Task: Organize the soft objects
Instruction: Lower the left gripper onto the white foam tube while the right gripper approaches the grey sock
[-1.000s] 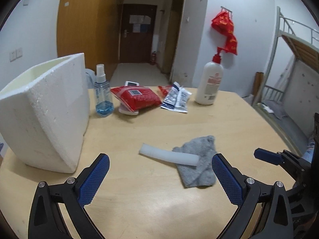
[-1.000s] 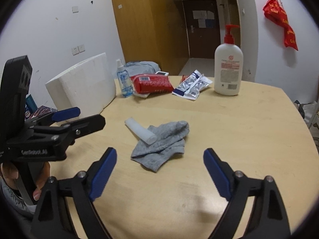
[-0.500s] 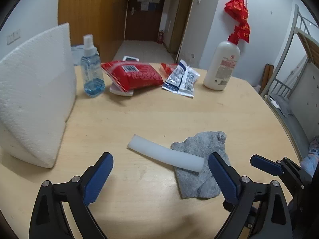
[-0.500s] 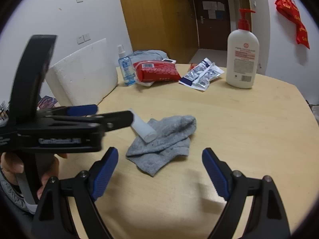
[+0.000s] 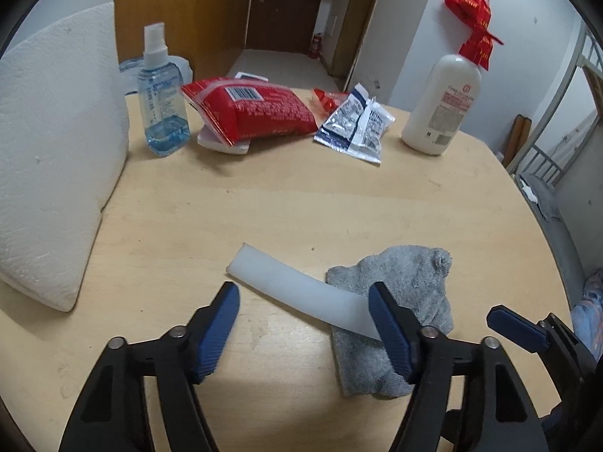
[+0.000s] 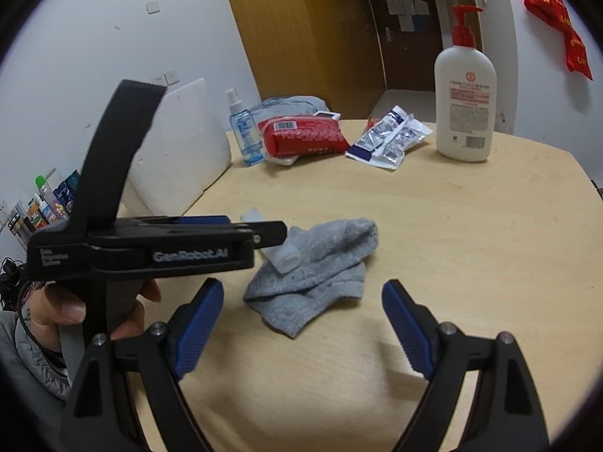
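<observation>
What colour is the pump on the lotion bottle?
Red, on a white lotion bottle; the right wrist view shows the pump best.

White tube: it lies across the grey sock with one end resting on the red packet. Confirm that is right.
Not quite. The white tube does lie across the grey sock, but its other end rests on the bare table, well short of the red packet. The left wrist view shows it.
</observation>
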`<state>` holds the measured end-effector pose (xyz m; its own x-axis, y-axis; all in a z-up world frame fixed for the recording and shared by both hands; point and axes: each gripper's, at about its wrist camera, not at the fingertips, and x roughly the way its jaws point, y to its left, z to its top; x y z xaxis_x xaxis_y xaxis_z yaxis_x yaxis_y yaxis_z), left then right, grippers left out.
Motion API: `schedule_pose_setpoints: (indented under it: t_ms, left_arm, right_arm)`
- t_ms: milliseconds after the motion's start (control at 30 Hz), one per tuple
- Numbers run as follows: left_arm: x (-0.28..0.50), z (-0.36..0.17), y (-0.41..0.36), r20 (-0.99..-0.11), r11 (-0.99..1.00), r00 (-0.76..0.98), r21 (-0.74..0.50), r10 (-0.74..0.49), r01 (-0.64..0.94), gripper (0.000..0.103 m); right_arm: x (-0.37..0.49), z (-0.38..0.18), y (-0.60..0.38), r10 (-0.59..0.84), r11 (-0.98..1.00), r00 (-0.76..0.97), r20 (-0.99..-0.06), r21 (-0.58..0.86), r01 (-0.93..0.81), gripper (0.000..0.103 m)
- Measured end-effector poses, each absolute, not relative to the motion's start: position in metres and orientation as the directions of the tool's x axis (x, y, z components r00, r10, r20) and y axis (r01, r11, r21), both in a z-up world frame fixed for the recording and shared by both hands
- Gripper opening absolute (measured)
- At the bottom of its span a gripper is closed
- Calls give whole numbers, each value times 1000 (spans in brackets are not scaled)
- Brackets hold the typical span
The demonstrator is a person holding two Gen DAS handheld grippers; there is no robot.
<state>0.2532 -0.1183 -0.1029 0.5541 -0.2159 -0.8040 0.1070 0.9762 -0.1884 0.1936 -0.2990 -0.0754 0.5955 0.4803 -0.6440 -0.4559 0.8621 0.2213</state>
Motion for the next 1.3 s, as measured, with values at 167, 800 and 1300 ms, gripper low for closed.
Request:
schedule_pose_setpoints:
  t_ms: [167, 800, 1300]
  left_arm:
    - [256, -105, -120, -811, 974, 539, -194, -225, 115, 62]
    - [263, -106, -107, -811, 970, 535, -228, -237, 85, 32]
    - [263, -108, -107, -816, 977, 536, -182, -214, 113, 18]
  right_arm:
    - [197, -77, -302, 483, 862, 591, -646, 233, -450, 89]
    - [216, -82, -296, 474, 866, 578, -664, 235, -441, 89]
    - [243, -100, -293, 410, 905, 564, -717, 246, -346, 54]
